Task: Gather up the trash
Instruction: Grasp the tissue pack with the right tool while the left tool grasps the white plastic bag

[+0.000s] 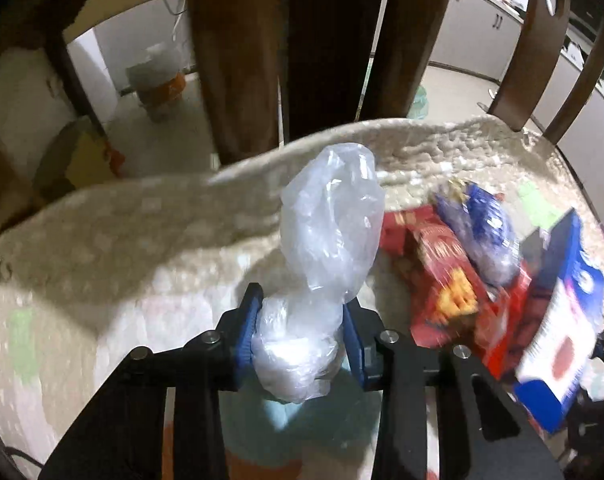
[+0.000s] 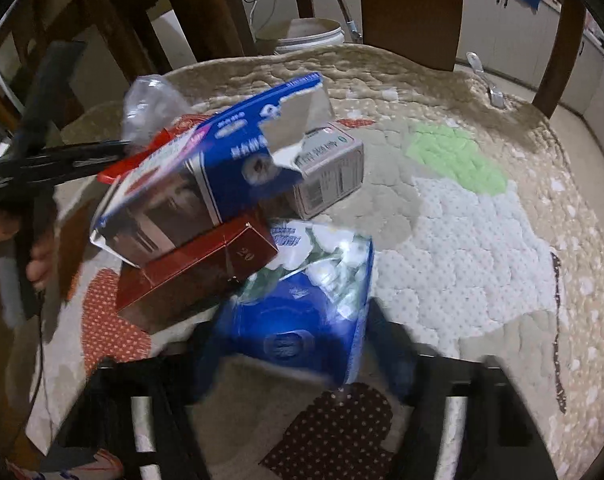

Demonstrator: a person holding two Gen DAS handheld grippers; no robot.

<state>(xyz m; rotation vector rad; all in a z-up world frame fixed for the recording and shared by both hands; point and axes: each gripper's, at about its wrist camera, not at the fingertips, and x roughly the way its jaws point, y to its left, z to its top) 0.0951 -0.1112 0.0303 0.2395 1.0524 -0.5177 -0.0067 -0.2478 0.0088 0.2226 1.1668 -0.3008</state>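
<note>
Gripping trash with both hands over the quilted table cover [image 2: 462,240] — one piece each.

Left gripper [image 1: 300,320] is clamped on a crumpled clear plastic bag [image 1: 326,240], pinched low at the bunched end so the loose top stands free. Right gripper [image 2: 286,344], blurred, looks closed on a blue tissue pack [image 2: 302,312], fingers at its sides — likely to lift it off the pile. Remaining trash lies just beside: a blue-white carton [image 2: 206,168] leaning on a red box [image 2: 198,268], a grey box [image 2: 326,168] behind.
</note>
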